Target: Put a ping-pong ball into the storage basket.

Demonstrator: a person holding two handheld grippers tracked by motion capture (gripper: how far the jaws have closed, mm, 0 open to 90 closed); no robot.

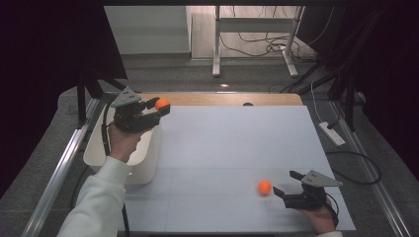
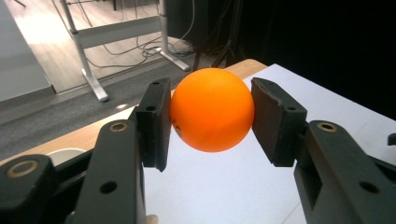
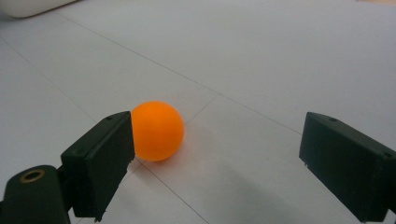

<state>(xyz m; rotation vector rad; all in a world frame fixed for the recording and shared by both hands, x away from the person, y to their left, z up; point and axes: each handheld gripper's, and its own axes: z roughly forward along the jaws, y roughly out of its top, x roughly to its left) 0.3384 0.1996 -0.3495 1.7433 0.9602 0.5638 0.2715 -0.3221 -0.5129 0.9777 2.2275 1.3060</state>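
Observation:
An orange ball (image 2: 212,109) sits clamped between the two black pads of my left gripper (image 2: 210,119), which is shut on it. In the high view that gripper (image 1: 160,106) hovers above the table's far left, beside the white bin, with the held ball (image 1: 162,103) at its tip. A second orange ball (image 1: 265,186) lies on the white table near the front right. My right gripper (image 1: 285,183) rests just right of it, jaws wide apart. In the right gripper view this ball (image 3: 156,130) lies next to the left pad, and the gripper (image 3: 217,158) is open.
A white bin (image 1: 148,158) stands at the table's left edge, under my left forearm. The white tabletop (image 1: 232,143) ends at a wooden strip (image 1: 222,98) along the far side. Beyond it are a desk frame (image 1: 257,34) and cables on the floor.

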